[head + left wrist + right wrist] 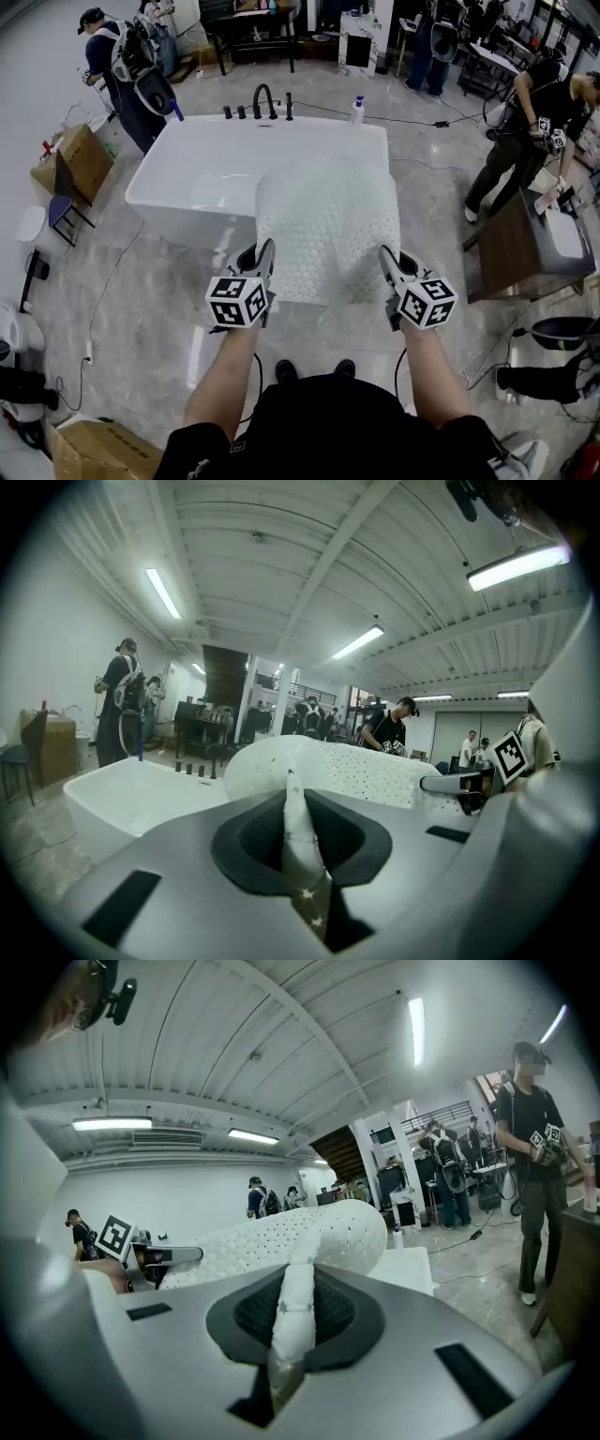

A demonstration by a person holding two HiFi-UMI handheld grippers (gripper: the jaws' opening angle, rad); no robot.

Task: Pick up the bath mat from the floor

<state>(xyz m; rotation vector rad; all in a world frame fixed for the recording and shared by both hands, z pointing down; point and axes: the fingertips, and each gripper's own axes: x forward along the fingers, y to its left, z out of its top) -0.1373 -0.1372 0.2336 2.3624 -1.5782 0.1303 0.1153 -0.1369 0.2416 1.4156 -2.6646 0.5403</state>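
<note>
The white perforated bath mat [327,225] hangs off the floor, held up by its two near corners and bulging forward over the bathtub's front edge. My left gripper [263,259] is shut on the mat's left corner. My right gripper [386,262] is shut on the right corner. In the left gripper view a pinched strip of mat [302,832] runs between the closed jaws, with the curved sheet beyond it. The right gripper view shows the same: a fold of mat [295,1312] is clamped in the jaws, the arched sheet [309,1232] rises past it, and the left gripper [150,1253] sits at its far end.
A white freestanding bathtub [202,159] with black taps [263,100] stands just ahead on the marble floor. A dark wooden table [511,246] is at the right, cardboard boxes [80,159] at the left. Several people stand around the room. Cables lie on the floor.
</note>
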